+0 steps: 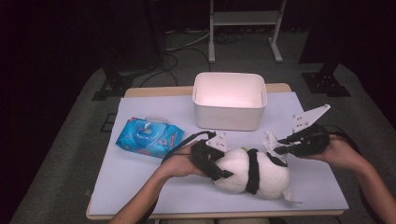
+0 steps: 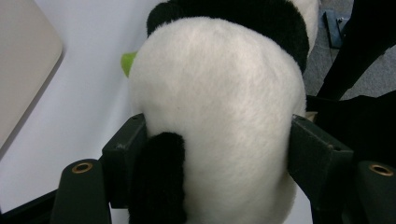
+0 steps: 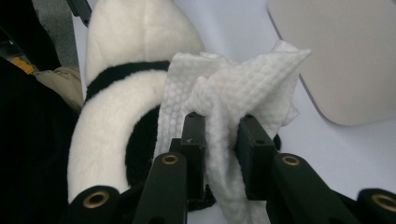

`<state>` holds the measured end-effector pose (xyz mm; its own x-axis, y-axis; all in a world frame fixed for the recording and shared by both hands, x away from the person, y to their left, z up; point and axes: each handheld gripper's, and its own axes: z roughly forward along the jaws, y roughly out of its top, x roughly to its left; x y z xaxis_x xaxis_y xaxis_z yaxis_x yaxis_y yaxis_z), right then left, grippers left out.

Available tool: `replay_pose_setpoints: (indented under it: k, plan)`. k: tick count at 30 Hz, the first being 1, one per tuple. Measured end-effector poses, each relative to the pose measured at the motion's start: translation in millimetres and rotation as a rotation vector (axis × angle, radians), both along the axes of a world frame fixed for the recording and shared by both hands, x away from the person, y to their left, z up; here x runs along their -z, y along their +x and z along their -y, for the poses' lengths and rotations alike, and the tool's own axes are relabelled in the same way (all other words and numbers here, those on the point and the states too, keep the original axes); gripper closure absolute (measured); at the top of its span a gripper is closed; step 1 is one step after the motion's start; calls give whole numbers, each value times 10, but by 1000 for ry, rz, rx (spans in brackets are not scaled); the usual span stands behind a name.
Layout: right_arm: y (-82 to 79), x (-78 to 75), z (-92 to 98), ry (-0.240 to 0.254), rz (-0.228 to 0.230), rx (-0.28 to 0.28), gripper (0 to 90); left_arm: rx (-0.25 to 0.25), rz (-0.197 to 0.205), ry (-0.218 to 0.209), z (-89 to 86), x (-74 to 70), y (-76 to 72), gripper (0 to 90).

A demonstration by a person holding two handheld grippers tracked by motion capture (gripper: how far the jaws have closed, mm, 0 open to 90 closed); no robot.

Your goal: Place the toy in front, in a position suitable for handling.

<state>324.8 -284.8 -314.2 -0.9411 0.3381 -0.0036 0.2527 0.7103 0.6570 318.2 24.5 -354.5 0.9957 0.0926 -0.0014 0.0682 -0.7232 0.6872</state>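
Half the panda (image 2: 210, 107) behind claws

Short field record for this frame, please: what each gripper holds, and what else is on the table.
left gripper: shut on the plush panda, fingers on either side of its body
right gripper: shut on a white wipe, beside the panda
bin: white, behind the panda
wipes pack: blue, left of the bin
table: white top

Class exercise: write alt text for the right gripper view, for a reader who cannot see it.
The right gripper pinches a crumpled white wipe between its black jaws, against a black-and-white plush panda. A pale bin stands at upper right on the white table cover.
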Motion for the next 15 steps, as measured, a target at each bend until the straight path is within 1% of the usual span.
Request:
replay_pose_setpoints:
  k: [3, 4, 7, 10, 12, 14, 15]
  plan:
    - [-8, -7, -64, 3, 0, -21, 738, 3, 4, -5, 24, -24, -5, 285]
    - [-14, -1, -90, 11, -6, -29, 737, 2, 3, -9, 34, -31, -8, 283]
    - [-39, 25, -178, 7, -10, -53, 738, 3, 3, -7, 51, -43, -4, 282]
    - [-53, 26, -221, 5, -5, -68, 738, -2, -2, -14, 58, -45, -3, 282]
    - [-65, 17, -280, 4, -13, -77, 738, -8, -8, -20, 68, -54, -2, 282]
    - [-63, 15, -291, 4, -10, -87, 737, -9, -8, -24, 72, -59, 0, 282]
    - [-66, 10, -312, 7, -11, -95, 737, -12, -12, -32, 80, -66, 5, 282]
